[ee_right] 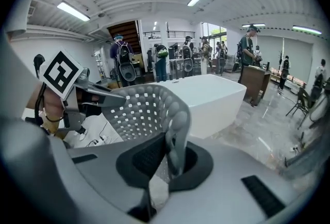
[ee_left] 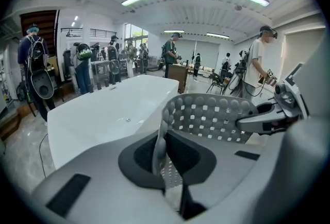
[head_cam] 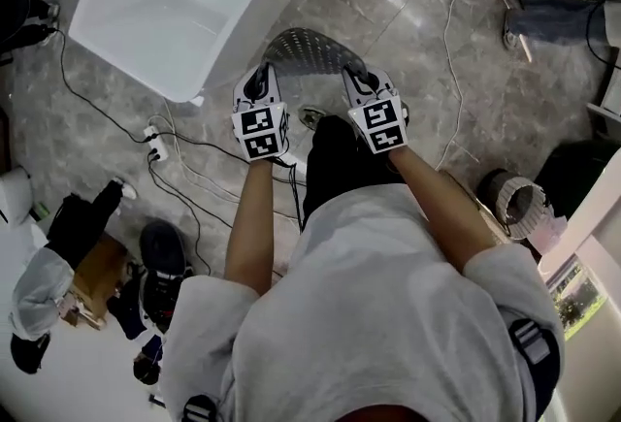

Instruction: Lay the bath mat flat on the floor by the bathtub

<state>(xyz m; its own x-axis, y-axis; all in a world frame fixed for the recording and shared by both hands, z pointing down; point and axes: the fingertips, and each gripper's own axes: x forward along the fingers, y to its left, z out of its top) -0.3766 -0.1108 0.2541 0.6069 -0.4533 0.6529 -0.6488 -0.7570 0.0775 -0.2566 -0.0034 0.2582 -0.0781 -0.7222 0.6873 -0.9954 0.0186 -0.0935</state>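
Note:
A grey perforated bath mat point(head_cam: 307, 52) hangs between my two grippers, bowed outward above the marble floor next to the white bathtub point(head_cam: 175, 3). My left gripper point(head_cam: 258, 83) is shut on the mat's left edge point(ee_left: 158, 145). My right gripper point(head_cam: 361, 81) is shut on its right edge point(ee_right: 174, 138). In the left gripper view the mat point(ee_left: 214, 117) curves across to the right gripper point(ee_left: 268, 117), with the bathtub point(ee_left: 108, 115) behind. In the right gripper view the mat point(ee_right: 142, 112) arcs over to the left gripper point(ee_right: 95, 95), the bathtub point(ee_right: 211, 99) beyond it.
Cables and a power strip point(head_cam: 155, 144) lie on the floor left of me. A round bin point(head_cam: 521, 202) stands at the right, a person point(head_cam: 58, 255) crouches at the lower left. Several people stand in the room behind the tub point(ee_left: 82, 66).

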